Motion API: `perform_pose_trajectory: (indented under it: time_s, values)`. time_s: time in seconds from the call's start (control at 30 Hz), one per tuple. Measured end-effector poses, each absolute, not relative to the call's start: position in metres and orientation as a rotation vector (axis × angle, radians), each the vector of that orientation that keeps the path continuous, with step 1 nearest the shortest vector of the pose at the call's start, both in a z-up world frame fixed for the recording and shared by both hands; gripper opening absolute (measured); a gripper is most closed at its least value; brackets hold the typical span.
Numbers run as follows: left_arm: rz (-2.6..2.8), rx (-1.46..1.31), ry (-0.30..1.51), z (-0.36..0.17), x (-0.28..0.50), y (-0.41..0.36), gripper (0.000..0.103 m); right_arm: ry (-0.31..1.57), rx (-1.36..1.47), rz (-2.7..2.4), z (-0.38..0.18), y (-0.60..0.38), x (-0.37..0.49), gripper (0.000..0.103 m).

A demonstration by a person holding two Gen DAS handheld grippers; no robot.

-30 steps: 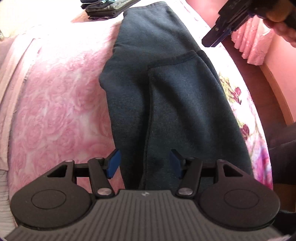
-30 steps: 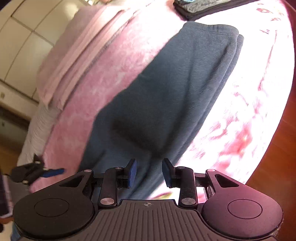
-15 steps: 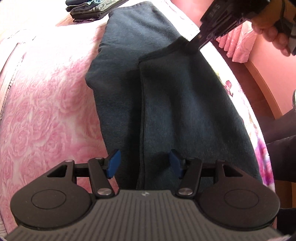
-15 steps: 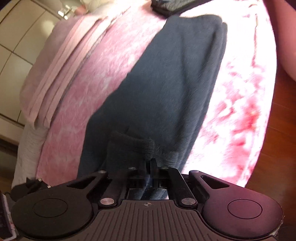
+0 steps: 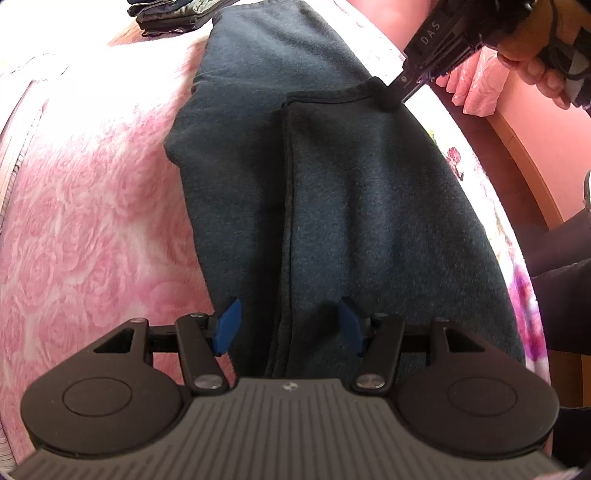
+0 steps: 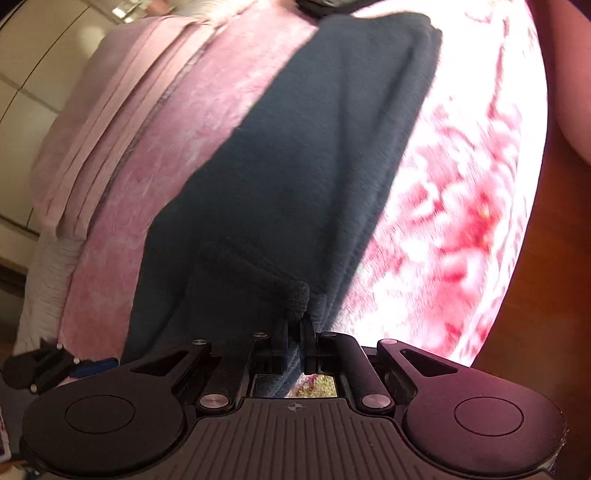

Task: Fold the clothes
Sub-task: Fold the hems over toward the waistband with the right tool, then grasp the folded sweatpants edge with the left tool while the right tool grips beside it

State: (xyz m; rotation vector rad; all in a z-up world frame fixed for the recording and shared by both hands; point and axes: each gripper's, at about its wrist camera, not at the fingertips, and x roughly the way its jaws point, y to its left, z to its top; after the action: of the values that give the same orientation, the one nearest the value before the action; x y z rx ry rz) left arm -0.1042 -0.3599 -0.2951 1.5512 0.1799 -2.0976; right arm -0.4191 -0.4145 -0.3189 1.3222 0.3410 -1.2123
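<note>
A dark blue fleece garment (image 5: 369, 206) lies lengthwise on the pink rose-patterned bed (image 5: 92, 221), with one layer folded over another. My left gripper (image 5: 290, 325) is open, its blue pads on either side of the near folded edge, not closed on it. My right gripper (image 6: 295, 332) is shut on a hem corner of the garment (image 6: 295, 299). In the left wrist view it (image 5: 402, 86) shows at the upper right, pinching the far corner of the folded layer. The garment also shows in the right wrist view (image 6: 295, 166).
A stack of folded dark clothes (image 5: 173, 14) lies at the far end of the bed. Folded pink blankets (image 6: 110, 110) lie along the bed's left side. The wooden bed frame (image 5: 528, 166) and dark wooden floor (image 6: 554, 258) run along the right.
My right gripper came down to the far hem corner, shut on it and has lifted it slightly. My left gripper has stayed open over the near edge and moved a little forward.
</note>
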Motion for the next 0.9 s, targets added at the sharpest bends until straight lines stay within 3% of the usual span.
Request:
perform_pose_trajectory:
  time_s: [0.07,0.1,0.13,0.2,0.3,0.47,0.63,0.73,0.9]
  values:
    - [-2.101,1.544,0.156,-0.288,-0.097,-0.356,0.054,0.361,1.3,-1.22,-0.311,-0.412,-0.419,0.003]
    - [-2.103,1.543,0.14,-0.284,-0.092,-0.354,0.054,0.374,1.28,-1.23,-0.305,-0.41,-0.418,0.014]
    - [-2.105,1.543,0.12,-0.28,-0.086,-0.35,0.054,0.387,1.259,-1.249,-0.299,-0.407,-0.416,0.033]
    - [-2.117,1.545,0.057,-0.271,-0.071,-0.34,0.054,0.407,1.215,-1.269,-0.285,-0.396,-0.411,0.054]
    - [-2.153,1.571,-0.156,-0.265,-0.046,-0.316,0.054,0.483,1.117,-1.241,-0.266,-0.374,-0.385,0.054]
    - [-2.26,1.643,-0.692,-0.283,-0.015,-0.264,0.054,0.686,0.811,-1.045,-0.244,-0.326,-0.296,0.054]
    - [-2.357,1.623,-1.075,-0.314,-0.004,-0.235,0.054,0.859,0.51,-0.804,-0.253,-0.267,-0.213,0.058]
    - [-2.354,1.595,-1.245,-0.338,-0.005,-0.232,0.054,0.926,0.377,-0.753,-0.268,-0.244,-0.179,0.067]
    - [-2.324,1.59,-1.342,-0.365,-0.007,-0.244,0.048,1.0,0.185,-0.788,-0.288,-0.227,-0.143,0.067]
